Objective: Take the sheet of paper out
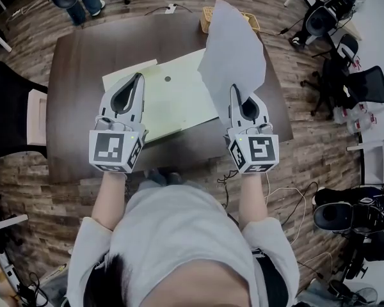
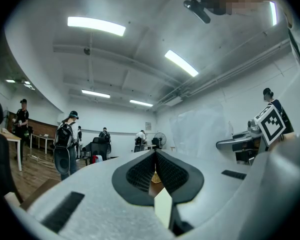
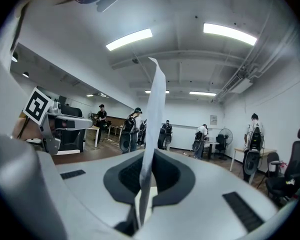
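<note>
Above counter (image 1: 77, 62) far right edge | my right hand-held gripper (image 1: 233, 89) clamped on sheet of paper (image 1: 233, 50) | sheet stands upright beyond jaws; folder (image 1: 179, 94) lies below, leftward.

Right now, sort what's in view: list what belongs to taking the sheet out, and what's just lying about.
Belongs to the job: sheet of paper, shut in the right gripper; pale green folder on the table; left gripper above the folder.

Just lying about: wicker basket at the table's far edge; office chair on the floor.
</note>
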`<state>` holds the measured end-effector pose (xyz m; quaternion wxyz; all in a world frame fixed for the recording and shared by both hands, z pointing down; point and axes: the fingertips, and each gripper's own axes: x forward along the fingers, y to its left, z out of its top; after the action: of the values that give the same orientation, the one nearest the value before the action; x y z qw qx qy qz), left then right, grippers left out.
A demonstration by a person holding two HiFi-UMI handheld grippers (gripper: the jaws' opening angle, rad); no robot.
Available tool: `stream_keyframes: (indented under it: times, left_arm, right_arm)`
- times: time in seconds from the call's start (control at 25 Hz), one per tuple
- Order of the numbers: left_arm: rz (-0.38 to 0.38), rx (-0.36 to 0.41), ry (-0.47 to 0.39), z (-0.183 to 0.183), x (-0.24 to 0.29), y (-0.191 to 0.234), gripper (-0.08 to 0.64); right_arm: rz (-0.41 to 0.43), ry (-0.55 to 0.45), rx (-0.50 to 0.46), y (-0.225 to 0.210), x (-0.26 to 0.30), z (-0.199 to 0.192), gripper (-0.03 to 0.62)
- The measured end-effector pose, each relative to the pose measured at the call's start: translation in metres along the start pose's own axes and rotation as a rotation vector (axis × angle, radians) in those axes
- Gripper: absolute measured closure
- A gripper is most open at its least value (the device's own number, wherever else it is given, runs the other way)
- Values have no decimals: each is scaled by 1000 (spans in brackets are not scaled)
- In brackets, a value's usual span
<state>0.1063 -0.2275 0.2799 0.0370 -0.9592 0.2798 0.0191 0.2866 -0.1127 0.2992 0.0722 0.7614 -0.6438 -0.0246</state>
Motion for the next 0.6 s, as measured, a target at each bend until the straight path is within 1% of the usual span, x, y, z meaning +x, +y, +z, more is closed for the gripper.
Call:
stream_keyframes:
  times: [0.4,0.6]
  left_arm:
    - [-3,6,-3,3,1,-1,551]
    - [3,8,-4,3,2,1,551]
  right_arm:
    - [-18,-60,-15,-2,-5,16,578]
    - [-20,-72,-21,-1,-3,18,578]
